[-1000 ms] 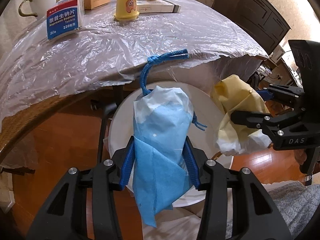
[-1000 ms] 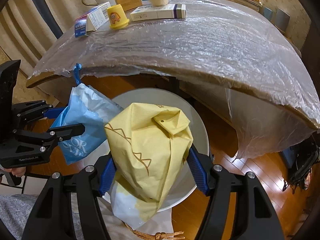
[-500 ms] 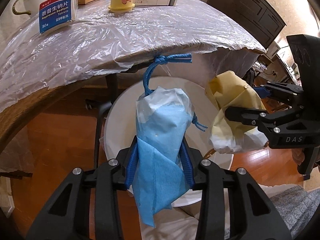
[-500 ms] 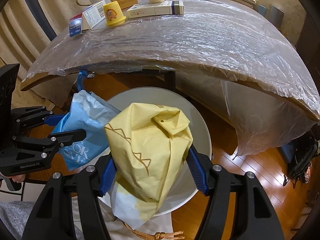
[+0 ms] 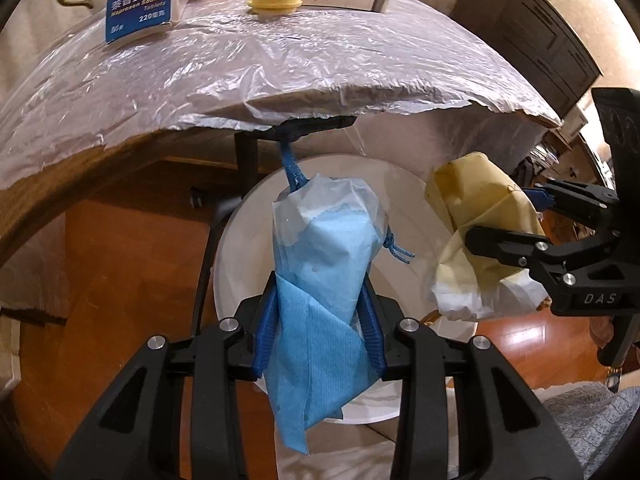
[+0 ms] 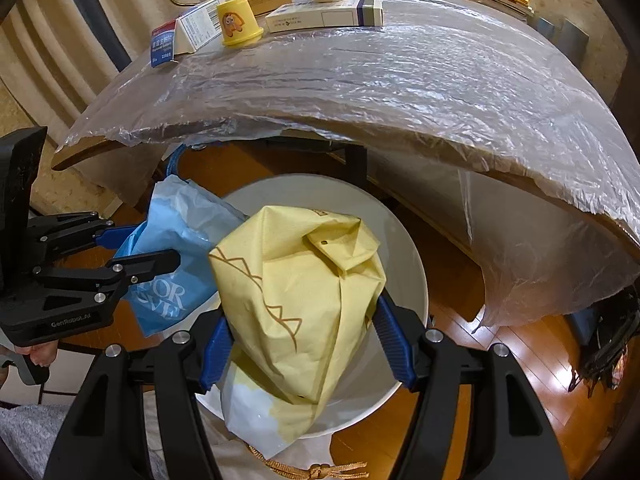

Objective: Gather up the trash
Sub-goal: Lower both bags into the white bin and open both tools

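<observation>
Two blue pads of the left gripper [image 5: 320, 328] pinch a crumpled blue bag [image 5: 324, 280] in the left wrist view, held above a round white bin [image 5: 408, 216] with the plastic-covered table [image 5: 240, 76] beyond the jaws; right of them the right gripper [image 5: 532, 228] clasps a yellow bag [image 5: 472, 216]. From the right wrist, the right gripper [image 6: 304, 344] is clamped on the yellow bag [image 6: 296, 292] over the white bin [image 6: 404, 248], and left of its jaws the left gripper [image 6: 140, 248] grips the blue bag [image 6: 176, 256].

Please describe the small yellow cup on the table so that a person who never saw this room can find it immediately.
Start at the large table covered with clear plastic film and look to its far left part, where boxes stand together. The yellow cup sits upside down between the blue and white medicine box and a long flat white box. It alone is round, bright yellow, with a cartoon figure.
</observation>
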`<state>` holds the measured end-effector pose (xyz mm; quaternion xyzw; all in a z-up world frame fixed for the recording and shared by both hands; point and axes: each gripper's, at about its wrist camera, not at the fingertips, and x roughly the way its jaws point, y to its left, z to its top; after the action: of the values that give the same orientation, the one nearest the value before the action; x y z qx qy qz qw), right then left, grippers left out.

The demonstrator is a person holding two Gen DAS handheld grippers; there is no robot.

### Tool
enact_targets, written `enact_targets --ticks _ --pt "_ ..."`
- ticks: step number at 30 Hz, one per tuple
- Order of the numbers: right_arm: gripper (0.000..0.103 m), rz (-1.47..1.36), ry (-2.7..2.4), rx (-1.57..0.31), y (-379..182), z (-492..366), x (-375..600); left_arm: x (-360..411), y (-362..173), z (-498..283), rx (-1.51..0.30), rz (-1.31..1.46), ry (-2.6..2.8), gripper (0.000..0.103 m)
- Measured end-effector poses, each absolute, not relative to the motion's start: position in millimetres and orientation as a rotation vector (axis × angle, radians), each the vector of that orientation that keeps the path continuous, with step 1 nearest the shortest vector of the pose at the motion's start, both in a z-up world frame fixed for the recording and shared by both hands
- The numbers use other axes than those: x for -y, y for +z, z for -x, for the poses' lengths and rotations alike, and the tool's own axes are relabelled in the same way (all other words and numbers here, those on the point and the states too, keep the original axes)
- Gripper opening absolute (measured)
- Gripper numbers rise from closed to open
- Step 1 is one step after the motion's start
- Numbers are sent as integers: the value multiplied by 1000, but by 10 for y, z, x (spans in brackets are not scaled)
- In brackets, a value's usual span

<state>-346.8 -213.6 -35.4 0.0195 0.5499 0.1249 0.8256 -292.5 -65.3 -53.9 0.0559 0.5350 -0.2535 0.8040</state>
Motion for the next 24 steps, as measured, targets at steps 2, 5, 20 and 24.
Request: enact_targets --ticks 2,5,20,24 --pt "63 -33 267 -1163 -375 3498 2151 692 -552 2975 -1143 -125 -523 39" --pt "63 -29 262 -1155 -408 3521 2197 709 -564 3017 -1142 -134 -497 39" --pt "63 -51 236 -1162 -588 3519 2229 840 -602 3072 -1153 -153 -461 39" --pt "63 -50 231 -1172 -636 3489 2236 903 -638 3052 -1160 -167 -460 39"
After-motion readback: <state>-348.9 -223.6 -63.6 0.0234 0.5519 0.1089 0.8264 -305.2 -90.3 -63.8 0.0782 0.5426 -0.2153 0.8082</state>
